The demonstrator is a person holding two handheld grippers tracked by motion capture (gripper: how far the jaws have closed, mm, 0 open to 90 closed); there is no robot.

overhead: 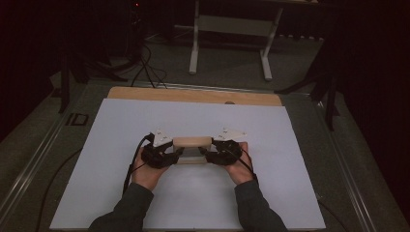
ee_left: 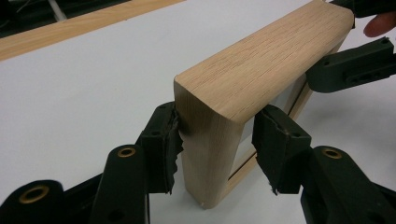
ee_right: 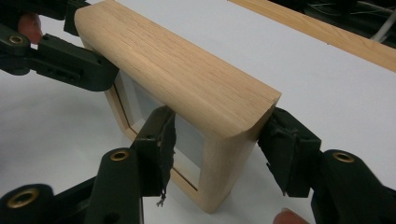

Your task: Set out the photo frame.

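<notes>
From the high view, I hold the wooden frame (overhead: 192, 143) upright on the white tabletop sheet (overhead: 121, 125), roughly midway between its left and right edges and a little nearer the front edge than the back. My left gripper (overhead: 177, 153) takes one end post, my right gripper (overhead: 207, 153) the other.

In the left gripper view, my jaws sit wide around the frame's (ee_left: 261, 60) near post — the left pad (ee_left: 164, 149) touches the wood, the right pad (ee_left: 275, 149) stands just beside the inner edge, so the hold looks loose rather than clamped.

In the right gripper view, the same picture — both jaws straddle the near post of the frame (ee_right: 187, 79), the outer pad (ee_right: 285, 149) against the rounded corner, the inner one (ee_right: 161, 149) in front of the pale panel (ee_right: 189, 140).

I judge it stiff, solid oak-like wood, moderately light, smooth enough to slip on rounded edges. The panel may be fragile, so I'd grip the flat post faces, not the panel.
</notes>
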